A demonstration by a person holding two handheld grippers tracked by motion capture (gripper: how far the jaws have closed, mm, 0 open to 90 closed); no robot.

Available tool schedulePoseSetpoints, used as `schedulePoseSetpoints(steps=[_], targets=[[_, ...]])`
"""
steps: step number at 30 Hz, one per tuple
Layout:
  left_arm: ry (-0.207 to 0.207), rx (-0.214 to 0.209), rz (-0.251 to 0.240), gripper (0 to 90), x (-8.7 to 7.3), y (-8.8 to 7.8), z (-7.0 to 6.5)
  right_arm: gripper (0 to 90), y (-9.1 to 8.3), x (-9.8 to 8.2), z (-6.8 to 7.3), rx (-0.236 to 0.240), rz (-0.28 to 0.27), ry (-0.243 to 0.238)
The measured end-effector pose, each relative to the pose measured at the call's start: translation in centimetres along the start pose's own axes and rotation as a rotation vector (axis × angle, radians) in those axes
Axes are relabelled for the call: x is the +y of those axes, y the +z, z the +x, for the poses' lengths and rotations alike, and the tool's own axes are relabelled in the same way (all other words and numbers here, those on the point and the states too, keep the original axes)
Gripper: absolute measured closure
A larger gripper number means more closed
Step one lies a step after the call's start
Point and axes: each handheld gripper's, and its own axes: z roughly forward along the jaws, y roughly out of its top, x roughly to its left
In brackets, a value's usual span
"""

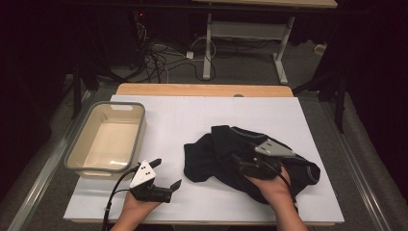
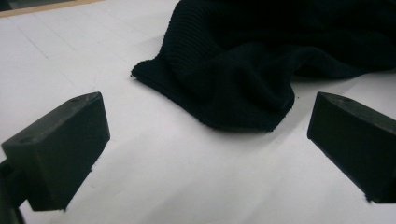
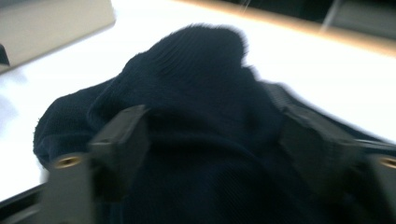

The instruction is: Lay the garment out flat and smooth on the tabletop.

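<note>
While two tools (image 1: 166, 172) (image 1: 239, 162) gape, one black sweater (image 1: 216, 149) and one tub (image 1: 107, 138) lie apart.

- White sheet (image 1: 192, 115) covers the surface; a light wood edge (image 1: 202, 89) shows along the far side.
- Grey carpet floor (image 1: 240, 67) beyond, with tangled cables (image 1: 159, 57) lying on it.
- Second table with white metal legs (image 1: 208, 43) stands farther back.
- Room dark at both sides; light falls on the surface.
</note>
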Motion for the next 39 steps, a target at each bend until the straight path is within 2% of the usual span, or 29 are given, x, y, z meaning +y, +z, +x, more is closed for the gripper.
schedulePoseSetpoints(steps=[1, 2, 3, 4, 5, 6, 7, 8, 9, 11, 12, 13, 15, 18, 20, 21, 22, 23, 24, 25, 27, 30, 31, 32, 33, 34, 35, 37, 39], targets=[[-0.002, -0.001, -0.003, 0.0, 0.0, 0.0, 0.0, 22.3, 0.0, 0.0, 0.0, 0.0, 0.0, 0.0], [-0.003, -0.002, -0.007, 0.0, 0.0, -0.1, 0.1, 22.8, 1.0, 0.2, 0.2, 0.017, 0.043, 0.003], [-0.009, -0.006, -0.013, 0.0, -0.1, -0.1, 0.1, 32.4, 2.8, -0.3, 0.7, 0.012, 0.137, -0.036], [-0.009, -0.006, -0.013, 0.0, -0.1, -0.1, 0.1, 32.4, 2.8, -0.3, 0.7, 0.012, 0.137, -0.036], [-0.011, -0.009, -0.016, 0.0, -0.1, -0.2, 0.2, 61.7, 3.2, -1.3, 1.1, -0.008, 0.147, -0.068], [-0.011, -0.009, -0.016, 0.0, -0.1, -0.2, 0.2, 75.7, 2.7, -1.6, 1.3, -0.007, 0.105, -0.081], [-0.01, -0.011, -0.02, 0.0, -0.1, -0.2, 0.2, 79.6, 1.9, -1.8, 1.6, 0.0, 0.059, -0.091], [-0.01, -0.011, -0.02, 0.0, -0.1, -0.2, 0.2, 79.6, 1.9, -1.8, 1.6, 0.0, 0.059, -0.091], [-0.009, -0.01, -0.02, 0.0, -0.1, -0.2, 0.1, 81.1, 0.2, -2.2, 2.4, 0.006, 0.008, -0.136], [-0.009, -0.011, -0.015, 0.0, -0.1, -0.1, 0.2, 81.2, -1.4, -2.9, 3.3, 0.018, -0.021, -0.164], [-0.009, -0.011, -0.015, 0.0, -0.1, -0.1, 0.2, 81.2, -1.4, -2.9, 3.3, 0.018, -0.021, -0.164], [-0.009, -0.012, -0.014, 0.0, -0.1, -0.1, 0.2, 81.2, -2.9, -3.7, 4.2, 0.036, -0.035, -0.201], [-0.01, -0.011, -0.013, 0.0, -0.1, -0.1, 0.2, 81.2, -4.2, -4.8, 5.0, 0.051, -0.035, -0.233], [-0.011, -0.01, -0.013, 0.0, -0.1, -0.1, 0.2, 81.2, -5.4, -5.8, 5.4, 0.047, -0.025, -0.244], [-0.011, -0.01, -0.014, 0.0, -0.1, -0.1, 0.1, 81.3, -6.6, -6.7, 5.3, 0.039, -0.021, -0.235], [-0.01, -0.01, -0.014, 0.0, -0.1, -0.1, 0.2, 81.4, -7.9, -7.7, 5.1, 0.018, -0.01, -0.227], [-0.01, -0.01, -0.014, 0.0, -0.1, -0.1, 0.2, 81.4, -7.9, -7.7, 5.1, 0.018, -0.01, -0.227], [-0.012, -0.01, -0.014, 0.0, -0.1, -0.1, 0.2, 81.5, -9.2, -8.6, 4.4, -0.003, -0.004, -0.204], [-0.012, -0.01, -0.014, 0.0, -0.1, -0.1, 0.2, 81.5, -9.2, -8.6, 4.4, -0.003, -0.004, -0.204], [-0.014, -0.011, -0.014, 0.0, -0.1, -0.1, 0.2, 81.6, -10.6, -9.6, 3.3, -0.026, -0.007, -0.158], [-0.015, -0.012, -0.013, 0.0, 0.0, -0.1, 0.2, 81.7, -12.1, -10.5, 2.1, -0.055, -0.015, -0.121], [-0.022, -0.017, -0.009, 0.0, 0.0, -0.1, 0.3, 81.8, -14.2, -11.7, 0.3, -0.131, -0.028, -0.072], [-0.022, -0.017, -0.009, 0.0, 0.0, -0.1, 0.3, 81.8, -14.2, -11.7, 0.3, -0.131, -0.028, -0.072], [-0.022, -0.019, -0.008, 0.0, 0.0, -0.1, 0.3, 81.8, -14.9, -12.1, -0.4, -0.163, -0.029, -0.056], [-0.025, -0.018, -0.004, 0.0, 0.0, 0.0, 0.3, 81.8, -16.0, -12.7, -1.8, -0.236, -0.038, -0.03], [-0.025, -0.018, -0.004, 0.0, 0.0, 0.0, 0.3, 81.8, -16.0, -12.7, -1.8, -0.236, -0.038, -0.03], [-0.026, -0.015, 0.007, 0.0, 0.1, 0.0, 0.2, 81.8, -16.6, -13.2, -3.0, -0.28, -0.043, 0.003], [-0.022, -0.017, 0.018, 0.0, 0.2, 0.1, 0.1, 81.8, -16.7, -13.4, -3.5, -0.281, -0.046, 0.025], [-0.011, -0.048, 0.052, 0.0, 0.5, 0.6, -0.5, 81.7, -16.5, -13.5, -3.5, -0.261, -0.049, 0.029]])
